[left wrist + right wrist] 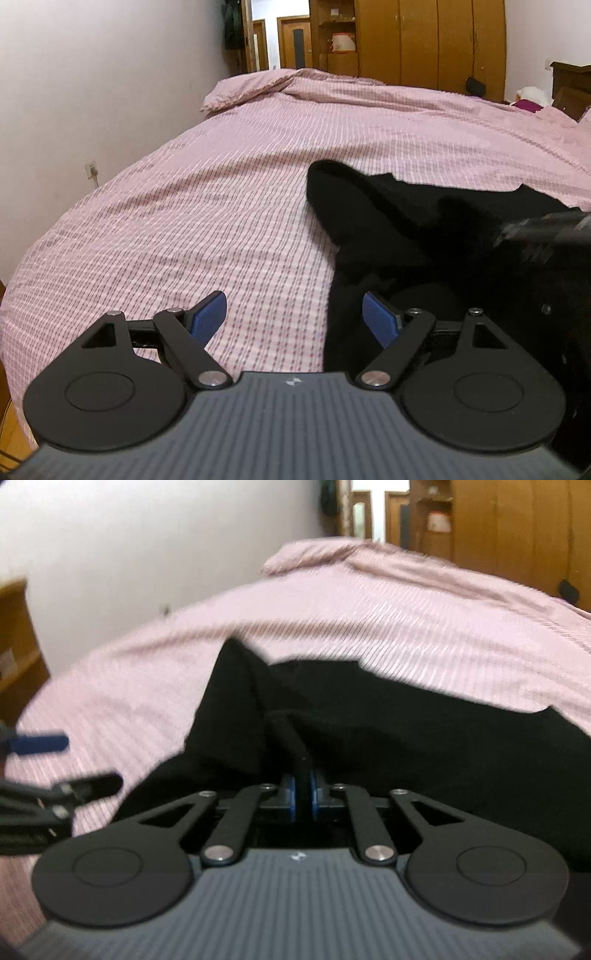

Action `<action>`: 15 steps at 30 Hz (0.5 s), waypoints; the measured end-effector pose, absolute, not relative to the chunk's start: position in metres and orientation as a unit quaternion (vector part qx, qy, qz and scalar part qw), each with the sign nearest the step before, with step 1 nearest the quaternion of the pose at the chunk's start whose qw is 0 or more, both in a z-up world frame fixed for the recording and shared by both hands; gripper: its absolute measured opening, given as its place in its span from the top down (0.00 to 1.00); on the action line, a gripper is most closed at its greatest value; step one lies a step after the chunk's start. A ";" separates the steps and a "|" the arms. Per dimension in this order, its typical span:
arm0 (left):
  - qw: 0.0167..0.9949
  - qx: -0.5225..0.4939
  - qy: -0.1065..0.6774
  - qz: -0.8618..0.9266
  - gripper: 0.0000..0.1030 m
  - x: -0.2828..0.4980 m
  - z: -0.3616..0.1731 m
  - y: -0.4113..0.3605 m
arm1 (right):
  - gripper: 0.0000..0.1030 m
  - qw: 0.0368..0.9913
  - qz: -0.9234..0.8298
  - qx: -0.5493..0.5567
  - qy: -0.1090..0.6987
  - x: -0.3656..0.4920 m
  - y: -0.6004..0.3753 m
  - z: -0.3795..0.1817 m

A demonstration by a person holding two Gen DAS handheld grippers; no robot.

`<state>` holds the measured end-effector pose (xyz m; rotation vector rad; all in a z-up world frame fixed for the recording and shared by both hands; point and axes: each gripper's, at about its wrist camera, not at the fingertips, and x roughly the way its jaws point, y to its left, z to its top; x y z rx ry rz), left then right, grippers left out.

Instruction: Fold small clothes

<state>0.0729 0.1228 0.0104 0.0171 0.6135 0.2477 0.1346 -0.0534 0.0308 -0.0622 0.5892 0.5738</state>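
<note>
A black garment [413, 229] lies crumpled on the pink checked bedspread [221, 192]. My left gripper [293, 319] is open and empty, low over the bedspread at the garment's left edge, with its right blue pad over the black cloth. My right gripper [303, 794] is shut on a pinched fold of the black garment [369, 716], which rises between the blue pads. The left gripper's fingers [40, 744] show blurred at the left edge of the right wrist view. The right gripper shows as a blur at the right of the left wrist view [535, 232].
A bunched pink duvet [258, 86] lies at the far end of the bed. A white wall [92, 92] runs along the left side. Wooden wardrobes [424, 40] and doors stand beyond. A wooden headboard or cabinet [570, 88] is at the far right.
</note>
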 end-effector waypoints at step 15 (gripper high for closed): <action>0.966 0.013 0.246 0.076 0.18 0.131 0.019 0.101 | 0.90 0.935 0.088 0.182 0.292 0.172 -0.240 0.030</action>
